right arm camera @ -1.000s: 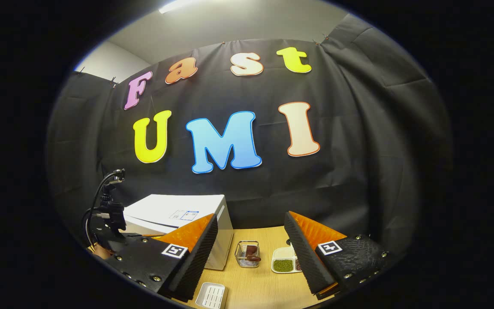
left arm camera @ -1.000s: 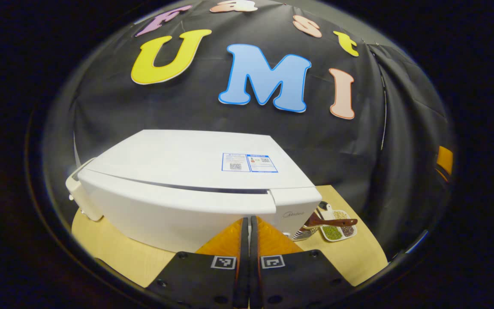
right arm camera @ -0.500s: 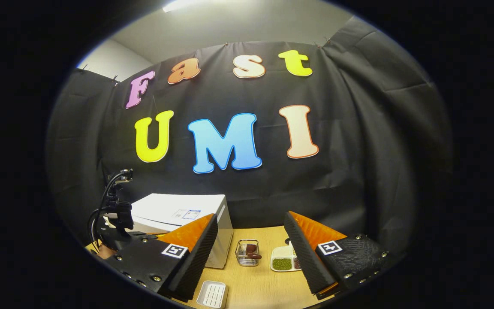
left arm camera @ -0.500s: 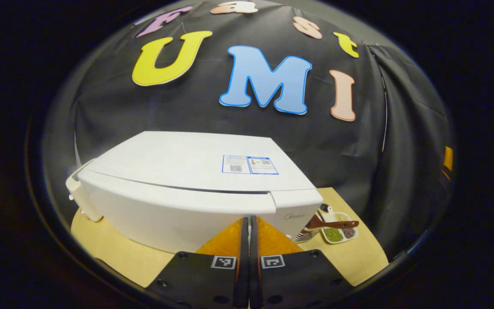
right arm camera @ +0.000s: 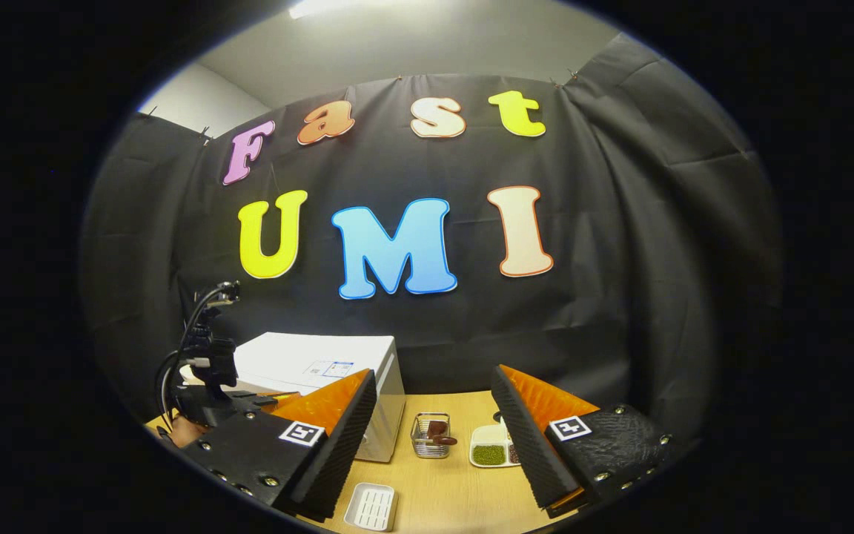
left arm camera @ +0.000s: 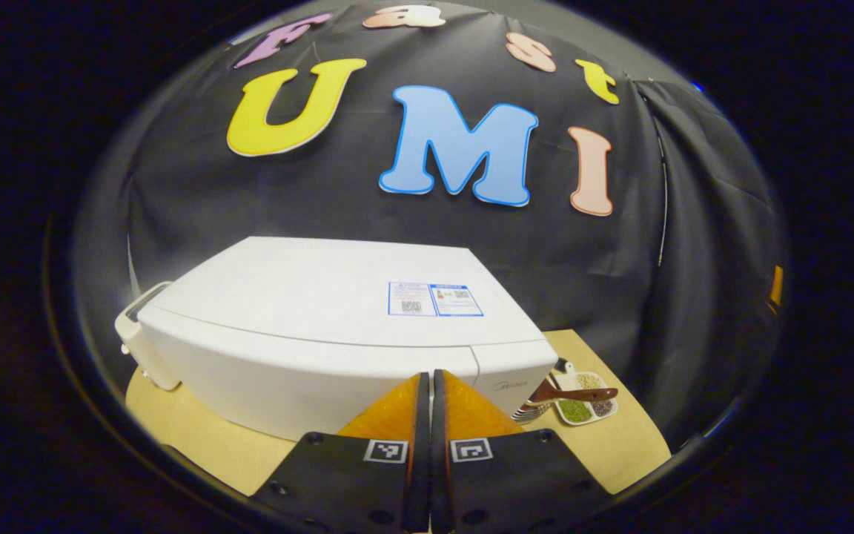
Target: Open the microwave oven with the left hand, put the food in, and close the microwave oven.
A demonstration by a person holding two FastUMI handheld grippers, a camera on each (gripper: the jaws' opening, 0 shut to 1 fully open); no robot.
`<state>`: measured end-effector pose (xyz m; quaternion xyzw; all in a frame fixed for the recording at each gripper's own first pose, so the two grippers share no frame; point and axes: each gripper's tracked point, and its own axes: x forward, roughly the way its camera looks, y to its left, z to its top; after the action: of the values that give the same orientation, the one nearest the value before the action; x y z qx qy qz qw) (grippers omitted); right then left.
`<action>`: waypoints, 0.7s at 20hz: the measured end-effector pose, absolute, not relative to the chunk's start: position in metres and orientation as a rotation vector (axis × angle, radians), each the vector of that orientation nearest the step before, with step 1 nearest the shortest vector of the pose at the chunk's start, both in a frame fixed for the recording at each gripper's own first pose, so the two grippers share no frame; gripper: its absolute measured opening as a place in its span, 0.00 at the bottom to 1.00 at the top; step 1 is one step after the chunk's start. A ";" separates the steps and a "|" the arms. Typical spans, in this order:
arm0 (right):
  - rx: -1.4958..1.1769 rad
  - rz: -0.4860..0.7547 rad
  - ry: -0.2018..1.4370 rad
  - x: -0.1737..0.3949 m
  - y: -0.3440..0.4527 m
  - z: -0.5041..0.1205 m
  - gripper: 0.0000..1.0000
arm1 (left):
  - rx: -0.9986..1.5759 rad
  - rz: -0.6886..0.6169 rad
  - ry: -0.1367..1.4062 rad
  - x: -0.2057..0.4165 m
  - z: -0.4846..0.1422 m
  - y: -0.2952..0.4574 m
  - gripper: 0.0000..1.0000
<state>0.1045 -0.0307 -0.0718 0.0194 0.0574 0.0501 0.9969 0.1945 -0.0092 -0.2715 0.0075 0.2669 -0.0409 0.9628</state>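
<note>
Pressing together at the bottom of the left gripper view, the left gripper (left arm camera: pixel 427 415) has its two fingers flat against each other with nothing between them, their tips right up against the front of the microwave oven (left arm camera: pixel 308 311), just by the seam where the door meets the narrow panel on its right; whether the tips actually touch the front cannot be told; the microwave oven is white, with a smooth top bearing a small printed sticker (left arm camera: pixel 434 299), and its door lies closed, flush with the body; it stands on the light wooden table (left arm camera: pixel 197 445), towards the left and back, close to the black cloth wall; to its right on the table sits a small wire basket (left arm camera: pixel 527 409), partly hidden behind the oven's corner, with a dark brown piece of food (left arm camera: pixel 575 393) jutting from it; just beyond is a white divided dish (left arm camera: pixel 583 404) with green and brown grains in its sections; in the right gripper view the right gripper (right arm camera: pixel 434 445) is spread wide and holds nothing, poised above the table's near edge; between its fingers lie the wire basket (right arm camera: pixel 431 437) and the divided dish (right arm camera: pixel 490 452), well apart from the tips; a small white slotted tray (right arm camera: pixel 371 506) lies nearer, beside its left finger; the left gripper (right arm camera: pixel 208 386) with its cable stands before the oven (right arm camera: pixel 323 363) at left.
</note>
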 end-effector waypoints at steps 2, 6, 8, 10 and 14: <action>0.037 0.095 0.098 0.106 -0.024 -0.062 0.94 | 0.053 -0.089 0.470 0.184 -0.230 -0.002 0.07; 0.067 0.096 0.013 0.103 -0.003 -0.017 0.94 | 0.081 -0.022 0.246 0.154 -0.104 0.035 0.07; 0.054 0.071 -0.019 0.104 0.004 0.004 0.94 | 0.075 0.014 0.146 0.137 -0.046 0.056 0.07; 0.059 0.059 -0.034 0.099 0.015 0.022 0.94 | 0.054 0.022 0.087 0.115 -0.004 0.072 0.67; 0.053 0.073 -0.056 0.081 0.043 0.041 0.94 | 0.064 -0.001 0.082 0.077 0.027 0.106 0.96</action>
<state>0.0810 0.0435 0.0406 0.0265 -0.0282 0.0364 0.9986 0.0770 0.1063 0.0268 0.0318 0.0409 -0.0006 0.9987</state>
